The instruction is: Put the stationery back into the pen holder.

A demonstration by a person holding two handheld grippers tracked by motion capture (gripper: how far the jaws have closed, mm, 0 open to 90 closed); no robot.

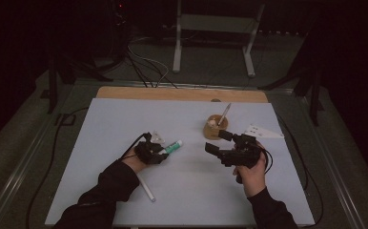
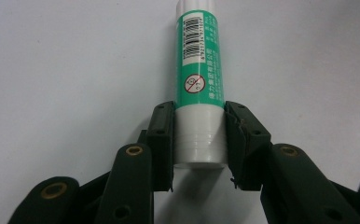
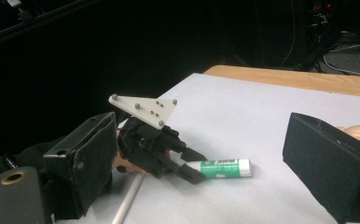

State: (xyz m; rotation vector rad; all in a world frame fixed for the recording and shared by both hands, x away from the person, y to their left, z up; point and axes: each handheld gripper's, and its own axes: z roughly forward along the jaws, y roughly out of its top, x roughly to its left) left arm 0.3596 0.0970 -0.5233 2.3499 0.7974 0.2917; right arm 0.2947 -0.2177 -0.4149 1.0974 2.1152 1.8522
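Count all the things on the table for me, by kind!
Glue stick: 1
White rod: 1
Wooden cup with a utensil in it: 1
Gripper: 2, left gripper and right gripper
Total: 5

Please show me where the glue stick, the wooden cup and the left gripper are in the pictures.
glue stick (image 2: 200, 70): left gripper view, on its green label.
wooden cup (image 1: 215, 127): high view, on its front wall.
left gripper (image 2: 200, 140): left gripper view, midway between its fingertips, shut on the stick's white end.
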